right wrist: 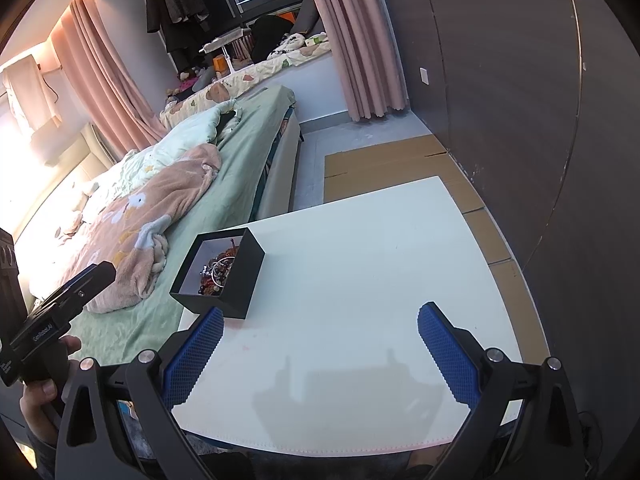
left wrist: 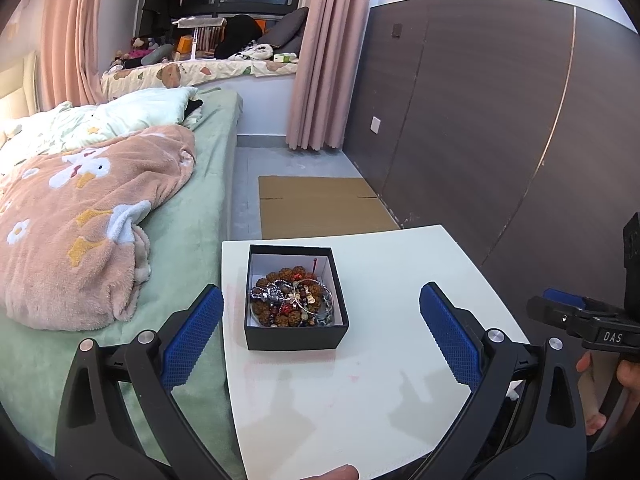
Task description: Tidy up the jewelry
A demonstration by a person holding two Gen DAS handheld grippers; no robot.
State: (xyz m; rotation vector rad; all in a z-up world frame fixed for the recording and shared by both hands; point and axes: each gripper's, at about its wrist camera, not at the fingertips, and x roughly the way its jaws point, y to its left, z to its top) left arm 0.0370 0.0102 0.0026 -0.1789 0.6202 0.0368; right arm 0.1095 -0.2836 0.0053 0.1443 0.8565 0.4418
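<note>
Black box (left wrist: 295, 334): open-topped, on white counter (left wrist: 380, 380) near its bed-side edge; holds tangled jewelry (left wrist: 292, 298), beads and bangles. Left gripper (left wrist: 322, 334): level above counter, blue pads spread wide, nothing held, box ahead between them. Right gripper (right wrist: 320, 346): beside it, likewise spread and unladen, box at its left pad.

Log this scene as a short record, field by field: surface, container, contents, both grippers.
surface: white table beside a bed
container: black box, open top, white inside, near the table's bed-side edge
contents: tangled jewelry, brown bead strands and a metal bangle
left gripper: open, empty, held above the table, facing the box
right gripper: open, empty, above the bare tabletop
</note>
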